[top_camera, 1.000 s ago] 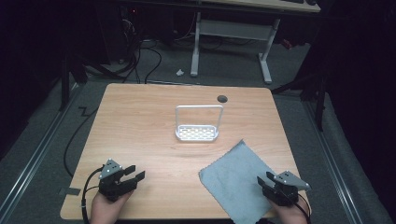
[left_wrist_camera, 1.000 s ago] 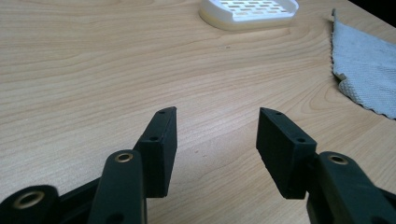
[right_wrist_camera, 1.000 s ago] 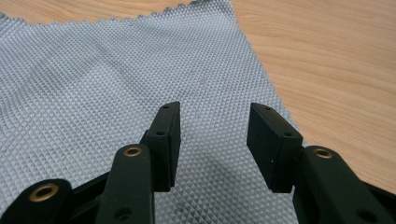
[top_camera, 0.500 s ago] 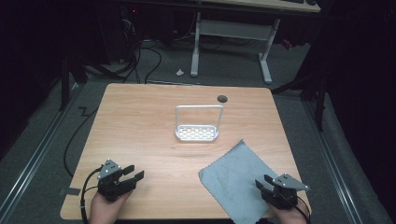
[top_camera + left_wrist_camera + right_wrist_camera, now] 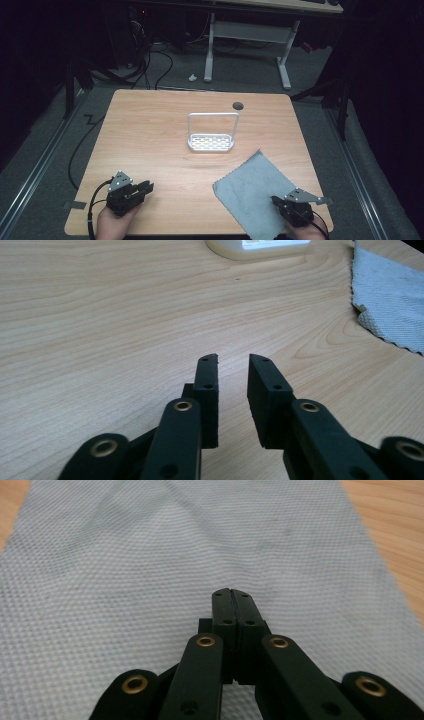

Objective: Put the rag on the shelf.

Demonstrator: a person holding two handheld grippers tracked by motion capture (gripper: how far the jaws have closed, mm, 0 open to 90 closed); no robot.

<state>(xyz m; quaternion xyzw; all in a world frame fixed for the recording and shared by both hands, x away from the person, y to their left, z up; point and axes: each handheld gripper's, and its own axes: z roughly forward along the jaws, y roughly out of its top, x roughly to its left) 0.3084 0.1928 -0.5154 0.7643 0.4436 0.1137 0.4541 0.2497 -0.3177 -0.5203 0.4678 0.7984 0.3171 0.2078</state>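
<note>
One grey cloth [image 5: 255, 192] lies flat on the near right part of the tabletop [image 5: 150, 140], one corner pointing toward the white rack and its near edge reaching the table's front. The right hand-held gripper [image 5: 276, 200] sits over the cloth's near right part; in the right gripper view its jaws are pressed together with no fabric visibly between them, the weave [image 5: 150, 580] spreading out beneath. My reading is that the work is at its start, with the cloth not yet grasped: the next move would need those jaws to part and come down on an edge or corner to pinch it. The left hand-held gripper [image 5: 147, 186] rests near the front left, well apart from the cloth, jaws a little apart over bare wood and holding nothing. Farther back stands the white rack [image 5: 211, 143], a perforated tray with an upright hoop handle; it looks empty.
</note>
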